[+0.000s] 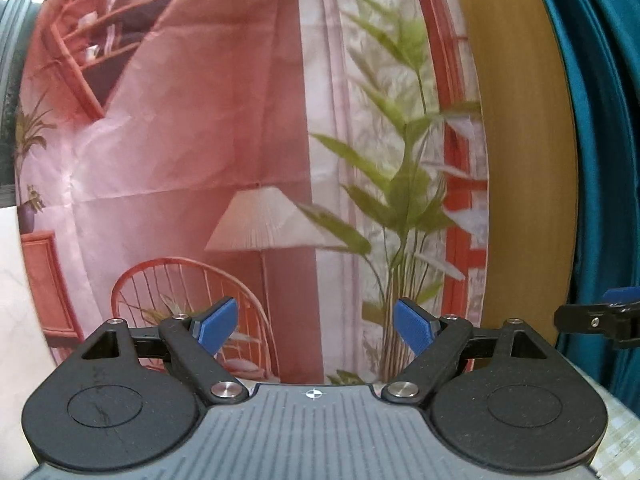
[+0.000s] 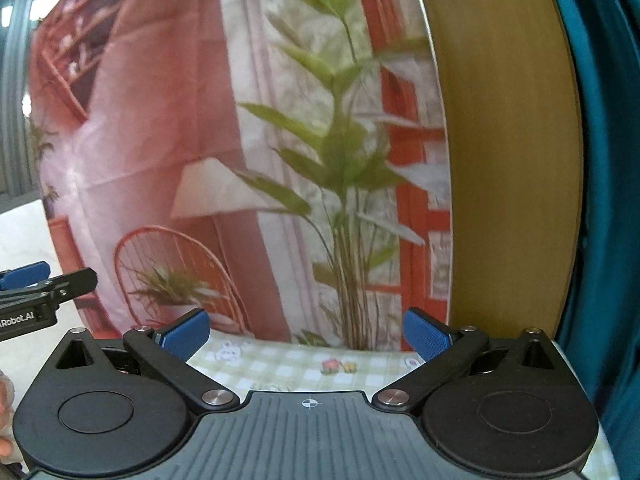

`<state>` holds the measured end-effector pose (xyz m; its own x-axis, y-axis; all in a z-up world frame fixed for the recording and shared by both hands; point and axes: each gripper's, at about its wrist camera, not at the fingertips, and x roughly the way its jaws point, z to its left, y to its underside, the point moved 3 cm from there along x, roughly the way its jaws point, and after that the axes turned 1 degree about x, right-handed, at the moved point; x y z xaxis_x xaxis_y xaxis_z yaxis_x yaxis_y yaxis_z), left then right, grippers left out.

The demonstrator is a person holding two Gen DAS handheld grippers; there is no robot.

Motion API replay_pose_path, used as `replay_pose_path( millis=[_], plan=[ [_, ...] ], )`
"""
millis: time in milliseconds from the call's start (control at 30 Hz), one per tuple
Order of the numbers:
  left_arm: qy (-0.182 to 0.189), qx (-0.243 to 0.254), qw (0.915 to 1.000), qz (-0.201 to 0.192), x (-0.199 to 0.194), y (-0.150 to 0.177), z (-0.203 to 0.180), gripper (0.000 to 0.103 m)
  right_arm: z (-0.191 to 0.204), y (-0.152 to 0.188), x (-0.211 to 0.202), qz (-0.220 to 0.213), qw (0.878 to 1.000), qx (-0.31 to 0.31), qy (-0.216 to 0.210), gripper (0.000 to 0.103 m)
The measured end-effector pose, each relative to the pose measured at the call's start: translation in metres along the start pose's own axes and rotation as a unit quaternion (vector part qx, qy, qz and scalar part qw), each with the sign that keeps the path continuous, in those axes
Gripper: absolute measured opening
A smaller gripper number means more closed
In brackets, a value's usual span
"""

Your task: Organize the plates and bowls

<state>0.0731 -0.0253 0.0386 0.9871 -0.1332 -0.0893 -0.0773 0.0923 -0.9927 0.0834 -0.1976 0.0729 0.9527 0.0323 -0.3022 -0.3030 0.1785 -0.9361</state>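
No plate or bowl shows in either view. My left gripper (image 1: 316, 326) is held level and faces a printed backdrop, its blue pads (image 1: 216, 326) wide apart with nothing between them. My right gripper (image 2: 306, 336) tilts slightly down over the back edge of a green checked tablecloth (image 2: 300, 364). It is open wide and empty too. The two grippers are side by side. The right gripper's tip (image 1: 600, 316) shows at the right edge of the left wrist view, and the left gripper's tip (image 2: 36, 280) at the left edge of the right wrist view.
A cloth backdrop (image 1: 240, 140) printed with a pink room, lamp, chair and plant hangs close ahead. To its right are a wooden panel (image 2: 508, 160) and a teal curtain (image 2: 608, 200). A white marbled wall (image 1: 16, 300) is at the left. A person's fingers (image 2: 5, 420) show at lower left.
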Motion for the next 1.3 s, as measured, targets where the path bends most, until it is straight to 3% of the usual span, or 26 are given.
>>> replay_pose_path(
  millis=[233,500,1300],
  plan=[
    [0.019,-0.012,0.9997,-0.009,-0.02,-0.006,0.0,0.09,0.016,-0.008,-0.02,-0.016,1.0,-0.015,0.0,0.103],
    [0.006,-0.009,0.9999,-0.009,-0.025,-0.004,0.001,0.09,0.019,-0.009,-0.024,-0.017,1.0,-0.015,0.0,0.103],
    [0.016,-0.034,0.9993,0.004,-0.022,-0.002,0.011,0.091,0.019,-0.009,-0.02,-0.012,1.0,-0.015,0.001,0.103]
  ],
)
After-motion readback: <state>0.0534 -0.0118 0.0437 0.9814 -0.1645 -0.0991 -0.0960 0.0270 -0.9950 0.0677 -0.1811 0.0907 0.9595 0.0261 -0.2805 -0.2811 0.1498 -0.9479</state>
